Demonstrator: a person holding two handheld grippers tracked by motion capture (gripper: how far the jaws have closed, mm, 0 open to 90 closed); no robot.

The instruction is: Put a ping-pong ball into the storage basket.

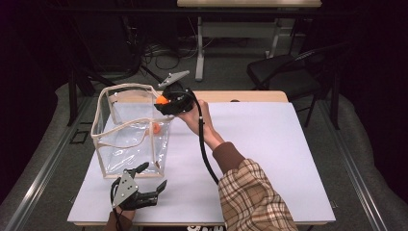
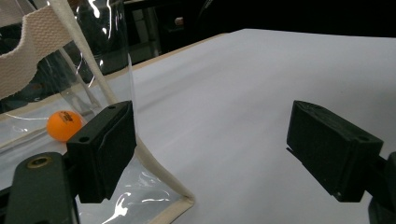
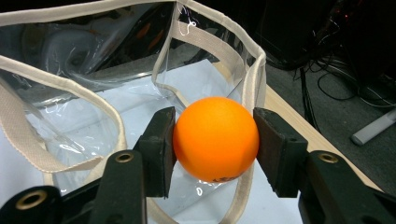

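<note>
My right gripper (image 3: 215, 140) is pinching a smooth round orange ball (image 3: 215, 138), one black pad pressed on each side of it. In the high view that gripper (image 1: 162, 102) holds the ball (image 1: 162, 100) at the far right corner of a clear plastic tote bag with cream webbing trim (image 1: 107, 122), at about the height of its rim. From the right gripper view the ball sits just in front of the bag's open mouth, with the trimmed corner of the bag (image 3: 252, 70) right behind it.

The bag stands upright on the white tabletop (image 1: 269, 144), mouth open to the top, its cream handle straps (image 3: 28, 135) sagging over the opening. Inside it lies a second orange ball (image 1: 156, 128), on the bottom near the right-hand wall. In the left gripper view that ball (image 2: 64, 125) shows through the clear wall, with dark printing on its side, resting on the bag's floor.

My left gripper (image 1: 153, 179) rests low at the near edge of the tabletop, just beside the bag's near right corner. Its jaws are spread wide with nothing pinched; in its own view (image 2: 210, 154) one jaw is beside the clear wall and the bottom corner seam (image 2: 180, 200), the other stands over bare white tabletop (image 2: 261, 84).
</note>
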